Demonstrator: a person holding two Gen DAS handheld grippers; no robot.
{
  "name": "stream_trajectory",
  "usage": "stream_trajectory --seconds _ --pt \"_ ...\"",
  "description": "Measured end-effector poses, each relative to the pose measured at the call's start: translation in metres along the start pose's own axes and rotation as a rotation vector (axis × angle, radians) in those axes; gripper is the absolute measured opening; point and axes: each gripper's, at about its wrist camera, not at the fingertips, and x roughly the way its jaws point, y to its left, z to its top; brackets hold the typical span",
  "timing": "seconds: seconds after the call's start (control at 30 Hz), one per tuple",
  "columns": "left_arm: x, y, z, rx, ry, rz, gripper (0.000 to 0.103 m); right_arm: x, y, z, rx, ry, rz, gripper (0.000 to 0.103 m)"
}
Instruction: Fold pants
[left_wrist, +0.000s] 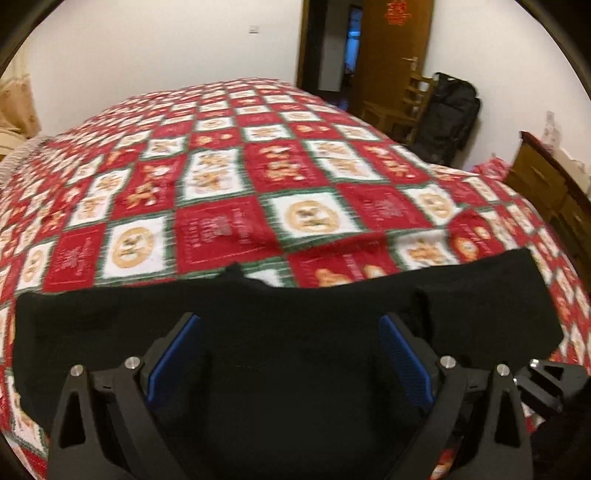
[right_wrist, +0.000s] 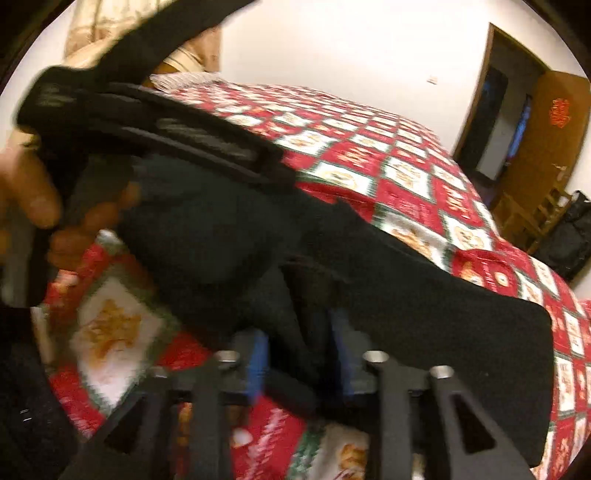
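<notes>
Black pants (left_wrist: 288, 332) lie across the near edge of a bed with a red, white and green patchwork quilt (left_wrist: 229, 184). My left gripper (left_wrist: 290, 354) is open, its blue pads (left_wrist: 173, 354) spread wide just above the cloth, holding nothing. In the right wrist view the pants (right_wrist: 424, 295) stretch to the right over the quilt (right_wrist: 369, 162), and my right gripper (right_wrist: 301, 354) is shut on a fold of them, lifting it. The left gripper body and the hand (right_wrist: 33, 192) holding it fill the upper left of that view.
A wooden door (left_wrist: 391, 55) stands open at the back. A black bag (left_wrist: 447, 118) leans on a wooden chair (left_wrist: 402, 107) by the wall. A wooden dresser (left_wrist: 546, 188) stands at the bed's right side. The far quilt lies flat.
</notes>
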Motion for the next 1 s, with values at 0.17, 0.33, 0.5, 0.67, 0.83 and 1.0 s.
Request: stream_trajectory --seconds 0.17,0.33,0.5,0.67,0.83,1.0 --pt "0.004 -0.019 0.005 -0.022 0.057 -0.161 0.099 -0.044 -0.024 -0.001 0.116 -0.093 0.128 0.049" --pt "0.021 -0.044 0.002 -0.019 0.112 -0.216 0.099 -0.081 -0.105 -0.009 0.343 -0.123 -0.120 0.049" --pt "0.034 -0.063 -0.001 -0.014 0.120 -0.185 0.098 -0.060 -0.162 -0.018 0.469 0.011 -0.431 0.049" --pt "0.037 -0.082 -0.007 0.069 0.106 -0.090 0.092 -0.027 -0.184 -0.025 0.555 0.092 -0.471 0.049" --pt "0.037 -0.083 -0.010 0.085 0.094 -0.054 0.092 -0.020 -0.182 -0.025 0.542 0.100 -0.516 0.049" --pt "0.038 -0.086 -0.011 0.090 0.084 -0.036 0.093 -0.021 -0.183 -0.029 0.571 0.101 -0.513 0.049"
